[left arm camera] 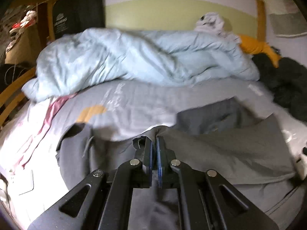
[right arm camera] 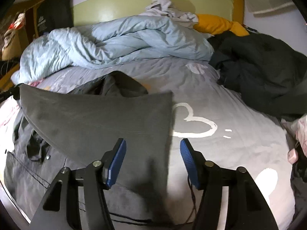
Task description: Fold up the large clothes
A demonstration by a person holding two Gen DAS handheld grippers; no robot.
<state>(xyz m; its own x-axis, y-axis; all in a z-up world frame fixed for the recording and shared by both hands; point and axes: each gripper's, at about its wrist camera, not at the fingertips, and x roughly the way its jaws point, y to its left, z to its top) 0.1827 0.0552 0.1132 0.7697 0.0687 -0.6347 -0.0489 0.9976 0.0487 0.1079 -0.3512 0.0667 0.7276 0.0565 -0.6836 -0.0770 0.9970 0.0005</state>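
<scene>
Grey bed, blue quilt bunched at headboard edge (green). Left gripper clenched on grey garment, lifted; right gripper released above it.

Right gripper low in frame, blue pads well apart, jaws empty. Between and beyond them, grey garment, one flap lifted off the bed with its edge taut. White heart print on the sheet just right of the flap. Blue duvet bunched near the headboard. Dark clothes heaped right, yellow cloth behind.
</scene>
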